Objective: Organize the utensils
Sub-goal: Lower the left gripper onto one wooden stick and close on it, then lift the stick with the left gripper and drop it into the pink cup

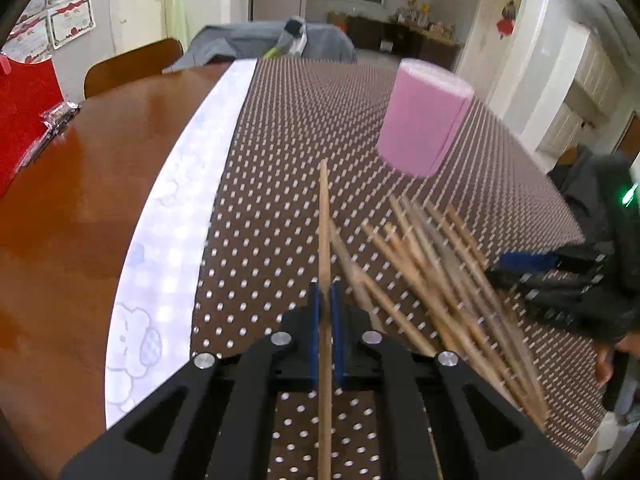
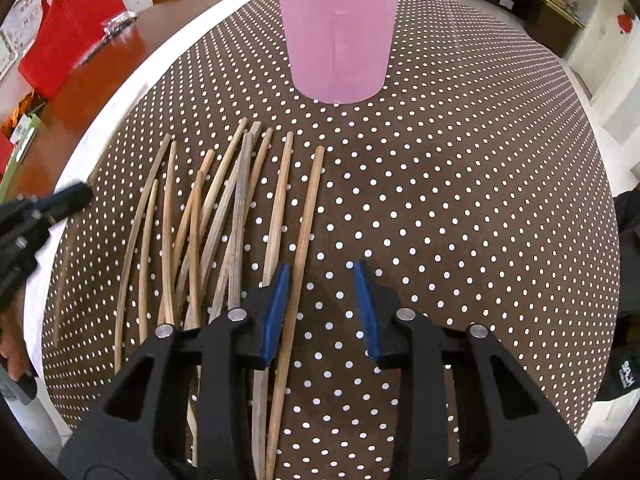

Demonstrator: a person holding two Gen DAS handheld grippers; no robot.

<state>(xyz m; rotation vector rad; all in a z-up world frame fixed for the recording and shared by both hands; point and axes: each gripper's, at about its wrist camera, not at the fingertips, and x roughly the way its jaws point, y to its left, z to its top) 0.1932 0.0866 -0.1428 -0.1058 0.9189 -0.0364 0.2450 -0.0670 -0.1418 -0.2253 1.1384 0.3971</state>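
Chopsticks (image 1: 432, 276) lie fanned on the dotted cloth (image 1: 280, 128), near its front edge, blurred in the left wrist view. There the left gripper (image 1: 326, 320) tilts steeply down, its blue pads pinched shut on one lifted chopstick (image 1: 324, 240). A pink cup (image 1: 424, 116) stands farther back. From the right wrist, the right gripper (image 2: 320, 308) points steeply down over the pile's right side, jaws partly apart, one stick (image 2: 300, 248) seemingly untouched between them.
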